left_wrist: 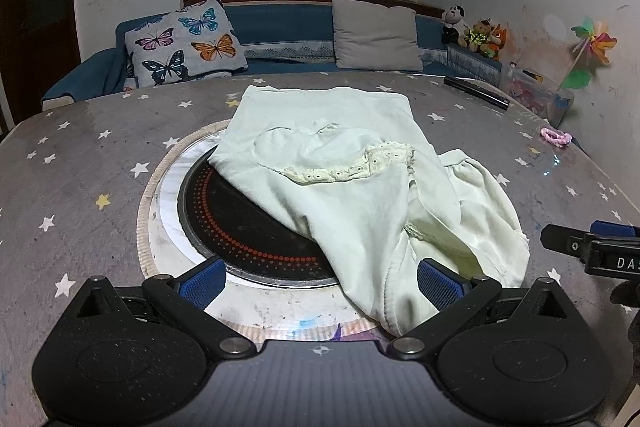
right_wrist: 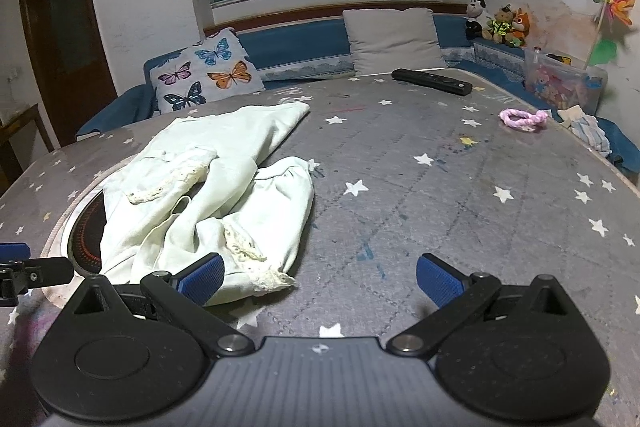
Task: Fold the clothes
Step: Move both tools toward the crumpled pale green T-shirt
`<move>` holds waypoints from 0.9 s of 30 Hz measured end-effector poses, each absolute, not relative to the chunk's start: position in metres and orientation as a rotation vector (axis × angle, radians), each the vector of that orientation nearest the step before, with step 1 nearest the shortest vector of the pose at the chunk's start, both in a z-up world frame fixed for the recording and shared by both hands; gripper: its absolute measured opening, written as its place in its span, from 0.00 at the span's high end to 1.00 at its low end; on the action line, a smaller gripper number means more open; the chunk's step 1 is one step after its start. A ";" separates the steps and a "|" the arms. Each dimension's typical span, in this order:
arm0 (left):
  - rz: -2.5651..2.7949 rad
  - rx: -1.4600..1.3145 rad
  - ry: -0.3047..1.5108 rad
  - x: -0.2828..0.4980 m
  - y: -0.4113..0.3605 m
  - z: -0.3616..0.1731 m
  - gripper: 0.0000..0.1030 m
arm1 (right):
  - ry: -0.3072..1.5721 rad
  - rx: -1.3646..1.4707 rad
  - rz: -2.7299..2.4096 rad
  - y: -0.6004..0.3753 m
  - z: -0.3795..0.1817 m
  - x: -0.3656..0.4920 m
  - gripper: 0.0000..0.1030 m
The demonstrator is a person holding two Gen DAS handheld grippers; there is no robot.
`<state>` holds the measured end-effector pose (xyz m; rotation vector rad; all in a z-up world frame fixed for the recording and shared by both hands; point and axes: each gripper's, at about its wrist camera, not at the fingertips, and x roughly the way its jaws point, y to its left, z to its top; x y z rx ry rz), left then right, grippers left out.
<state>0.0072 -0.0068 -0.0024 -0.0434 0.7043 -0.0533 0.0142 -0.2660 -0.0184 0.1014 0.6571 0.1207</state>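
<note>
Looking along my left tool (left_wrist: 320,279), I see its two ribbed blue pads spread wide on black hinged arms, holding nothing; the near hem of the pale mint-green cotton garment (left_wrist: 352,187) droops between them, closer to the right-side pad. My right tool (right_wrist: 320,279) is spread just as wide and empty, hovering over bare worktop, with its left-side pad in front of the garment's lace-trimmed corner; whether it touches I cannot tell.

The garment is soft, thin and crumpled, partly folded over on itself, with a strip of cream eyelet lace (left_wrist: 352,167) running across its middle and more lace at a lower edge. It lies near the middle of the worktop, draped over the right part of a round black glass hob ringed with orange-red dots (left_wrist: 240,223), which sits in a pale circular surround.

The grey, glossy, star-printed worktop cover (right_wrist: 460,195) shows scuffs and blue marks. Farther out lie a long black remote control (right_wrist: 432,81) and a pink braided hair band (right_wrist: 522,118), both well apart from the garment. Beyond the worktop is a blue sofa with a butterfly-print cushion (left_wrist: 184,43) and a plain grey cushion (left_wrist: 376,34).
</note>
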 end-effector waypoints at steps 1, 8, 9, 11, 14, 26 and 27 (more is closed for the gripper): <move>-0.052 -0.041 0.704 0.008 -0.007 -0.002 0.00 | 0.659 0.102 0.122 -0.266 -0.019 0.015 0.00; -0.048 -0.022 0.702 0.020 -0.009 0.000 0.00 | 0.666 0.101 0.131 -0.266 -0.020 0.023 0.00; -0.048 -0.019 0.700 0.022 -0.009 0.001 0.00 | 0.667 0.100 0.132 -0.266 -0.020 0.024 0.00; -0.050 -0.011 0.693 0.026 -0.010 0.003 0.00 | 0.667 0.099 0.135 -0.266 -0.020 0.027 0.00; -0.060 0.005 0.680 0.034 -0.013 0.007 0.00 | 0.668 0.097 0.146 -0.265 -0.019 0.033 0.01; -0.135 0.074 0.698 0.078 -0.041 0.010 0.21 | 0.697 0.110 0.183 -0.265 -0.019 0.068 0.10; -0.140 0.077 0.703 0.083 -0.043 0.010 0.23 | 0.701 0.115 0.184 -0.266 -0.019 0.072 0.11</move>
